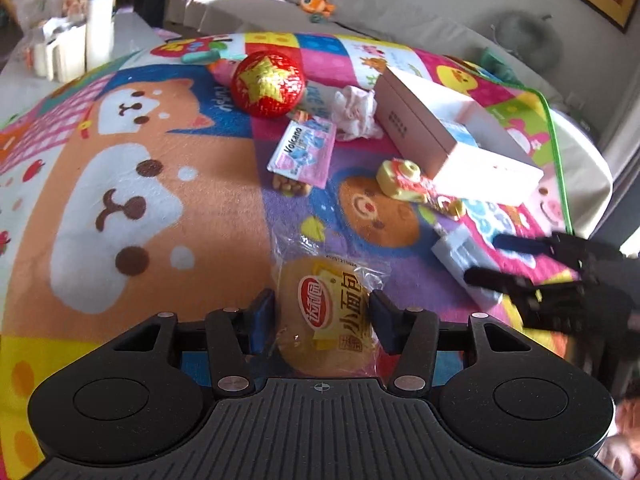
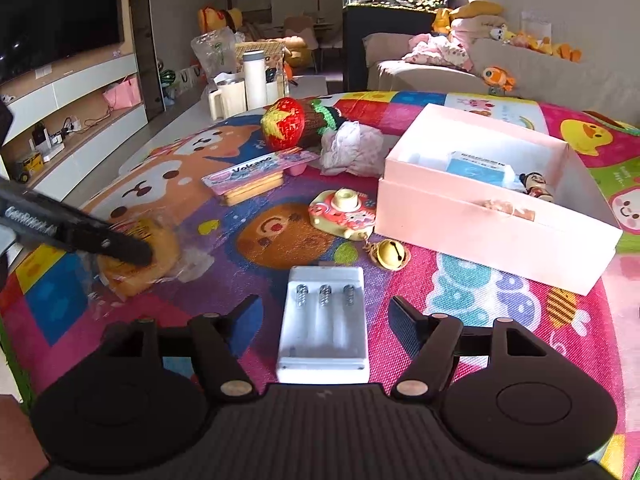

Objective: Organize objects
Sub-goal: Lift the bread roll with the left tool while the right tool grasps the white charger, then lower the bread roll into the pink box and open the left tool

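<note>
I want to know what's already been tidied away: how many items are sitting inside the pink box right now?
2 that I can see inside the pink box: a light blue packet near the middle, and a small figurine just to its right. The near wall could hide more.

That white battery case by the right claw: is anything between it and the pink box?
Nearly clear. The battery case lies between the open right claw fingers. Only a yellow bell sits on the mat near the straight line to the pink box; lifting over avoids it.
</note>
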Action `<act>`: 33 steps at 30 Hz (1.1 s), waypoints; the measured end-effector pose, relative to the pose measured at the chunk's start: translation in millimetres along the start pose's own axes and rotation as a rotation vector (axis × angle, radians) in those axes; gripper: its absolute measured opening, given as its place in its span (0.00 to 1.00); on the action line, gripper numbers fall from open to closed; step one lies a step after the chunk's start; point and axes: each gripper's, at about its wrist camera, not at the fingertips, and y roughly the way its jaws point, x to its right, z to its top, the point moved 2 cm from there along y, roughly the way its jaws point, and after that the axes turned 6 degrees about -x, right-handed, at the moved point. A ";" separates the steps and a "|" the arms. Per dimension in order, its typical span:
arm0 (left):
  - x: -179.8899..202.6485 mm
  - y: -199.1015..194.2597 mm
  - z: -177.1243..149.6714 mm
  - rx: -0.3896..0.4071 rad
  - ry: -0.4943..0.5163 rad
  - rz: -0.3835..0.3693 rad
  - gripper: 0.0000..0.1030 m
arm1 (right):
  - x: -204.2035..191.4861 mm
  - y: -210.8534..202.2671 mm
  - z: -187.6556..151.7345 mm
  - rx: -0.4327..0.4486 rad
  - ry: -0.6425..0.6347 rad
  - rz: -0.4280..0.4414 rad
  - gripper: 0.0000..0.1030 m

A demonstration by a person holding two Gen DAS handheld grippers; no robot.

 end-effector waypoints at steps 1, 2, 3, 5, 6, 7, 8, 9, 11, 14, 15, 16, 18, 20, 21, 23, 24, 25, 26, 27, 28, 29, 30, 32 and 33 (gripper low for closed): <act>3.3 -1.6 -2.8 0.005 0.016 0.006 0.54 | 0.2 4.3 1.3 -0.005 0.002 0.005 0.68; 5.6 -2.7 -4.3 0.007 0.024 0.009 0.53 | 0.3 8.9 2.2 -0.017 0.009 0.007 0.68; 8.0 -3.7 -5.1 0.004 0.026 0.008 0.53 | 0.1 13.1 2.0 -0.036 0.014 0.008 0.67; 14.1 -6.8 -5.8 0.003 0.043 -0.005 0.52 | -4.6 13.6 0.0 -0.041 -0.015 -0.002 0.54; 18.6 -9.3 -5.4 0.008 0.058 -0.009 0.52 | -7.3 9.5 -1.4 -0.041 -0.042 0.000 0.46; 23.8 -12.6 -3.4 0.019 0.073 -0.013 0.52 | -7.4 3.4 -2.8 -0.035 -0.051 0.015 0.46; 28.3 -16.4 -0.8 0.033 0.082 -0.020 0.52 | -6.3 -4.9 -4.4 -0.019 -0.052 0.025 0.46; 34.1 -20.9 5.6 0.057 0.090 -0.035 0.51 | -4.5 -15.4 -6.3 -0.001 -0.046 0.033 0.46; 46.9 -28.2 23.3 0.115 0.101 -0.073 0.51 | 3.6 -36.5 -7.1 0.034 -0.015 0.054 0.46; 73.8 -34.7 65.6 0.234 0.109 -0.134 0.51 | 18.8 -65.8 -5.4 0.105 0.025 0.036 0.46; 83.7 -33.9 81.6 0.274 0.115 -0.148 0.51 | 24.2 -72.8 -4.5 0.130 0.033 0.013 0.46; 95.7 -30.6 99.7 0.314 0.129 -0.160 0.51 | 29.5 -78.3 -3.8 0.151 0.043 -0.012 0.46; 115.0 -19.7 127.3 0.362 0.125 -0.185 0.52 | 41.7 -84.7 -4.0 0.173 0.080 -0.047 0.46; 128.0 -1.6 152.4 0.388 0.087 -0.239 0.52 | 55.0 -87.1 -6.6 0.178 0.119 -0.069 0.46; 132.5 10.8 161.3 0.394 0.067 -0.246 0.52 | 60.8 -87.0 -8.8 0.177 0.138 -0.081 0.46; 141.4 42.2 170.9 0.342 0.064 -0.213 0.52 | 70.4 -84.7 -13.4 0.168 0.172 -0.093 0.46; 145.1 59.8 172.9 0.299 0.074 -0.190 0.53 | 75.5 -83.3 -16.0 0.162 0.188 -0.096 0.46; 146.8 74.4 172.7 0.275 0.081 -0.167 0.53 | 80.1 -81.6 -17.4 0.157 0.201 -0.101 0.46; 147.3 83.5 171.6 0.276 0.088 -0.150 0.53 | 83.2 -80.0 -18.5 0.152 0.208 -0.109 0.46; 147.2 90.0 169.8 0.287 0.097 -0.139 0.53 | 85.5 -79.5 -20.1 0.151 0.211 -0.116 0.46; 145.7 95.5 167.6 0.291 0.102 -0.138 0.52 | 87.6 -78.9 -20.5 0.150 0.214 -0.121 0.46; 143.1 98.8 166.8 0.277 0.102 -0.148 0.52 | 89.6 -78.3 -20.6 0.149 0.218 -0.125 0.46; 139.9 104.3 163.6 0.238 0.109 -0.163 0.52 | 91.4 -76.9 -20.0 0.149 0.220 -0.127 0.46; 141.5 116.1 160.1 0.115 0.167 -0.151 0.55 | 93.5 -75.3 -17.9 0.150 0.221 -0.133 0.46; 141.6 118.5 157.2 0.112 0.183 -0.126 0.55 | 93.5 -72.5 -15.5 0.152 0.222 -0.137 0.46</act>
